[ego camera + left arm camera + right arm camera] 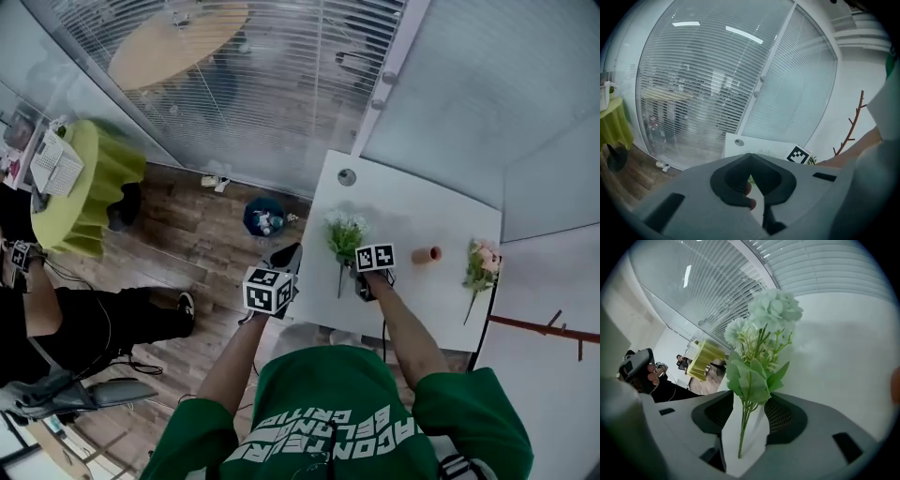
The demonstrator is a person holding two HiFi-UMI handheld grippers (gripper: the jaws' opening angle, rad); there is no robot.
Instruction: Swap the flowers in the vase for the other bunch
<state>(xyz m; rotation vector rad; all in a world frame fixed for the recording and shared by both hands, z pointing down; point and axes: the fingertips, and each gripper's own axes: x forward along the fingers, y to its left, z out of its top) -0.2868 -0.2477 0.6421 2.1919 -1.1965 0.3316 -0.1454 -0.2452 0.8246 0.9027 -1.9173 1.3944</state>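
Head view: white bunch [345, 234] between right gripper [750, 401] parted jaws; vase [427, 254] lying nearby.

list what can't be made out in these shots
- vase: head view, too small to tell whether it stands or lies, or holds anything.
- pink bunch: head view, too small for bloom detail.
- table: left gripper view, mostly hidden behind the left gripper.
- white-green bunch: right gripper view, its blooms block the table behind; the right gripper body cuts off the near edge.
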